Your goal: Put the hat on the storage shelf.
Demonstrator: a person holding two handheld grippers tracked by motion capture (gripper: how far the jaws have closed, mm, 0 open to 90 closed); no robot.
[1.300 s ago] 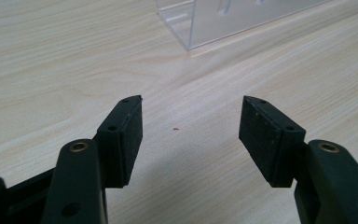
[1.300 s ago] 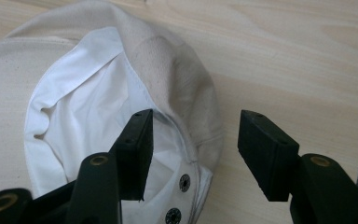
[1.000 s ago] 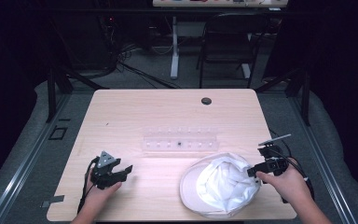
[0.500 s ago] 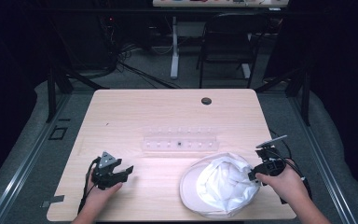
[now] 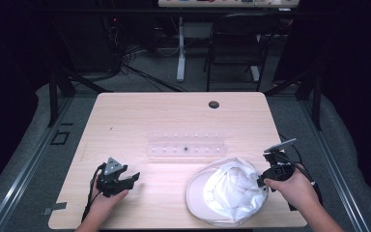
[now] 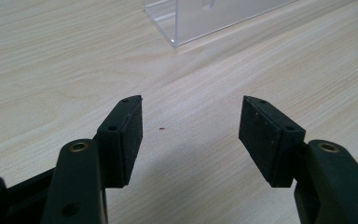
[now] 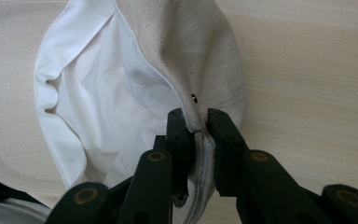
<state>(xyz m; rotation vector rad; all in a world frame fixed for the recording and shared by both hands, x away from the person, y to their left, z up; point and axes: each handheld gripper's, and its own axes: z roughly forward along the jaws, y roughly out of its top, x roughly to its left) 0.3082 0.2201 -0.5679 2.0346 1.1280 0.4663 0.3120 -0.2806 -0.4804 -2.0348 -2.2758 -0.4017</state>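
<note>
Pinching hat [image 7: 186, 56] rim: R gripper [image 7: 196, 122] jaws just closed on fabric at table's [image 5: 174, 116] near-right. L gripper [image 6: 191, 123] open, idle. Advice: keep pinch firm, lift slowly so cloth won't slip.

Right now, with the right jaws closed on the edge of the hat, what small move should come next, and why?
Probably lift the right gripper a little to test the hold. Its jaws have just been closing and now pinch the rim of the hat, which lies upside down on the table. The left gripper rests apart with open jaws, so it could come over to support the other side.
</note>
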